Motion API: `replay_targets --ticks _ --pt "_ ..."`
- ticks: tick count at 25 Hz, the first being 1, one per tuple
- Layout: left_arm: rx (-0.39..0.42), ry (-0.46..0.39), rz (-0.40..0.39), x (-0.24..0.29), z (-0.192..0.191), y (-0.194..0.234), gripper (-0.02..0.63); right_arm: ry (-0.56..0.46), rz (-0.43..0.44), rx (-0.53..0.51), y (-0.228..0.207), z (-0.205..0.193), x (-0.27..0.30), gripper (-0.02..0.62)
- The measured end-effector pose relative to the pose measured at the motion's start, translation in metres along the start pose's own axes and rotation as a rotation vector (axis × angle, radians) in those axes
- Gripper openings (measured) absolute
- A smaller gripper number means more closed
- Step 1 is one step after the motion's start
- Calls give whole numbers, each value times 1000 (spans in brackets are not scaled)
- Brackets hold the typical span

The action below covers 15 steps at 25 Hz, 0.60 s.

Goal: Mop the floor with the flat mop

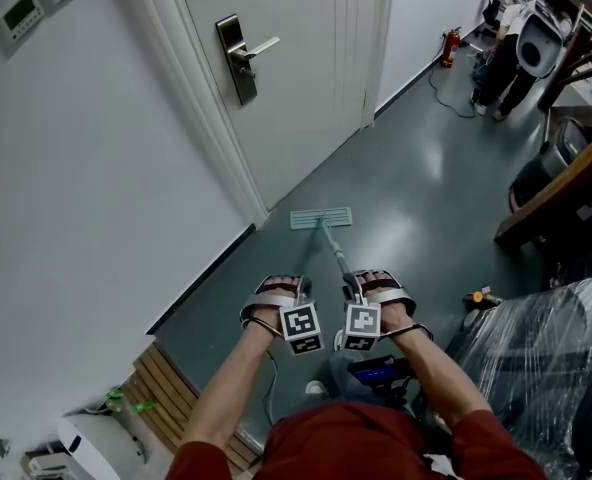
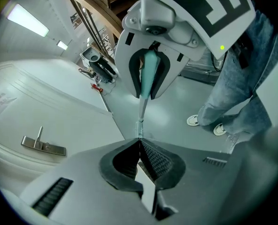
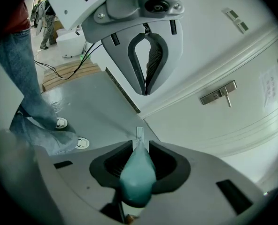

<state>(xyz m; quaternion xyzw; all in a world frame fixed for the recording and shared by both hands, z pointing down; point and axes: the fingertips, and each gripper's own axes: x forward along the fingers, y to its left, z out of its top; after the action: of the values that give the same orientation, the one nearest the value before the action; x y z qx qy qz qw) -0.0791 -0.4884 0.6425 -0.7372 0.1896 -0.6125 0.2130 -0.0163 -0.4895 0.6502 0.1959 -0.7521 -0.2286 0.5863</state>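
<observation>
Right hand-held gripper (image 3: 139, 146) was clamped on the flat mop's teal grip (image 3: 137, 177) | left hand-held gripper (image 2: 140, 142) was pressed together, empty | mop head (image 1: 321, 218) lay flat at the floor's (image 1: 416, 188) edge by the door (image 1: 306, 78) | mopping looked barely begun, open floor ahead!

There is one flat mop (image 1: 322, 218), made up of one flat head, one pole and one teal grip (image 3: 137, 179). Two grippers are in view: one left gripper (image 1: 279, 290) and one right gripper (image 1: 378, 286). Each carries one marker cube (image 1: 301, 328), so two cubes in all. There is one door (image 1: 306, 78) with one lever handle (image 1: 248, 56). Two small wall panels (image 1: 21, 13) with green displays can be counted. There is one red fire extinguisher (image 1: 448, 46). Two white shoes (image 2: 193, 120) show, one pair. One plastic-wrapped bundle (image 1: 546, 358) completes the count.
</observation>
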Motion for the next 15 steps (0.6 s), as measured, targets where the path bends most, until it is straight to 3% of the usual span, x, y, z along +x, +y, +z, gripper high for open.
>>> replay_targets --ticks 15 --pt "-14 46 3 42 23 70 17 -59 -1 -6 -63 -35 40 118"
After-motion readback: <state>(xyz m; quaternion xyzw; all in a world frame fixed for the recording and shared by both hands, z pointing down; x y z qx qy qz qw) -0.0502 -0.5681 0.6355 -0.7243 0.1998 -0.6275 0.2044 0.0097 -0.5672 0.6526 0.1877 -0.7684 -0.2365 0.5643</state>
